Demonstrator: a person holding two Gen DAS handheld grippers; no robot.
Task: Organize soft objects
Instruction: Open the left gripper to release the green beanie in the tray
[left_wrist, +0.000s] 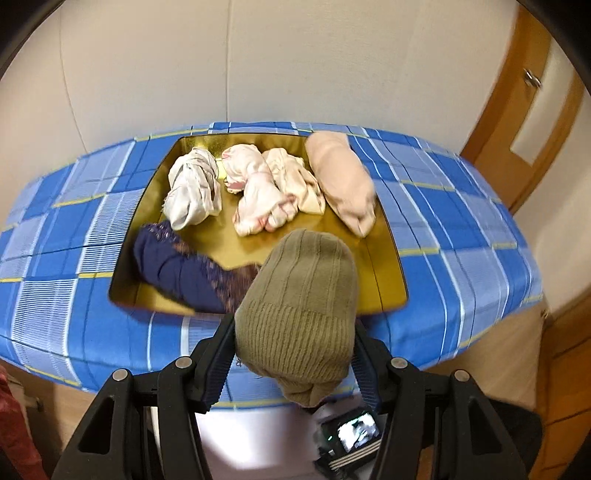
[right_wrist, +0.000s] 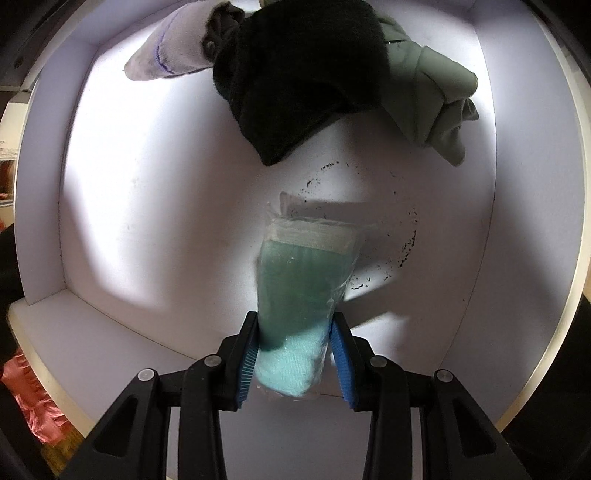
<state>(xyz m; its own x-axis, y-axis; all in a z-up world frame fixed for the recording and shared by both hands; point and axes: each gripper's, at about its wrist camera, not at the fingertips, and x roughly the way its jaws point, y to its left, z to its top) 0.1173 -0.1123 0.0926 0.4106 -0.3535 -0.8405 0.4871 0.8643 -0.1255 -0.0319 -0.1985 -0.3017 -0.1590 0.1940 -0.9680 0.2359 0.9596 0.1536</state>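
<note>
five rolled soft cloth bundles (left_wrist: 255, 192) already lie in the shiny gold square tray (left_wrist: 384, 266), the left gripper (left_wrist: 295, 350) grips an olive ribbed knit beanie (left_wrist: 299, 302) just before that tray, and the right gripper (right_wrist: 295, 354) clamps a plastic-wrapped teal cloth (right_wrist: 299, 295) over a white box (right_wrist: 147, 203) well apart, so several items seem left.

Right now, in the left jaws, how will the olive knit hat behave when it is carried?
The olive knit hat probably stays floppy: its lower end sags below the jaws. The ribbed knit looks grippy, so slipping seems unlikely. It likely weighs little and should settle limply in the gold tray.
</note>
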